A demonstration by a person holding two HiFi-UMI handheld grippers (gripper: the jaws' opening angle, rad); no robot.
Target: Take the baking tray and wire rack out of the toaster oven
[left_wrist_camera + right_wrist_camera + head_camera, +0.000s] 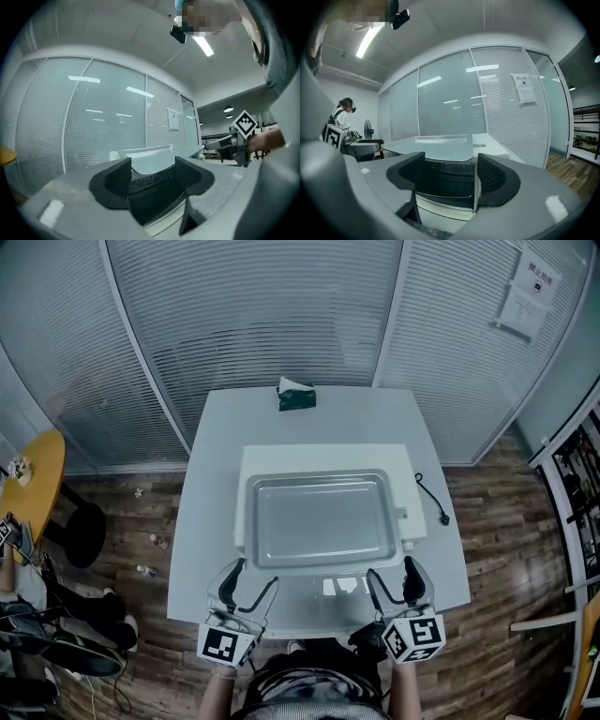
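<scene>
A silver baking tray lies flat on top of the white toaster oven. The oven's glass door hangs open toward me. My left gripper and right gripper sit at the door's left and right front corners, both open and empty. In the left gripper view, the left gripper frames the dark oven cavity under the tray. The right gripper frames the cavity too, where a thin metal edge shows. I cannot make out the wire rack.
A green tissue box stands at the white table's far edge. A black cable lies to the right of the oven. Glass partition walls close off the back. A yellow round table stands at the left, and a person stands far off.
</scene>
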